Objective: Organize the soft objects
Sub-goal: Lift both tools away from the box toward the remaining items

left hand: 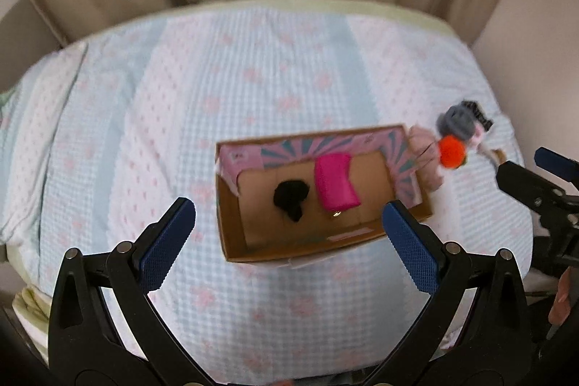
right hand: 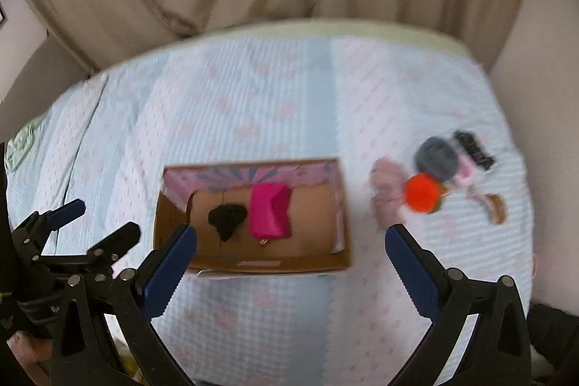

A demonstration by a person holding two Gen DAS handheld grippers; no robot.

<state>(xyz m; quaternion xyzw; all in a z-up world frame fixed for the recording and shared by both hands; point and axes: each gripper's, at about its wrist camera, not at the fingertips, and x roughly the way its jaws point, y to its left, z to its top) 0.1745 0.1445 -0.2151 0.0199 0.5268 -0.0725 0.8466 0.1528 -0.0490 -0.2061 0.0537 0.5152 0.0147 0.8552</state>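
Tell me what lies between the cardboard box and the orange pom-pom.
A crumpled pale pink cloth lies between the cardboard box and the orange pom-pom, on the bedspread; the right wrist view shows it best.

Soft, even daylight with faint shadows; both views are motion-blurred around the cardboard box (right hand: 253,255), with fisheye-bent, dark-vignetted corners.

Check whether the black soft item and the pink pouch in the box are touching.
Cannot tell. In the right wrist view the black item and the pink pouch lie side by side in the cardboard box; blur hides whether their edges meet.
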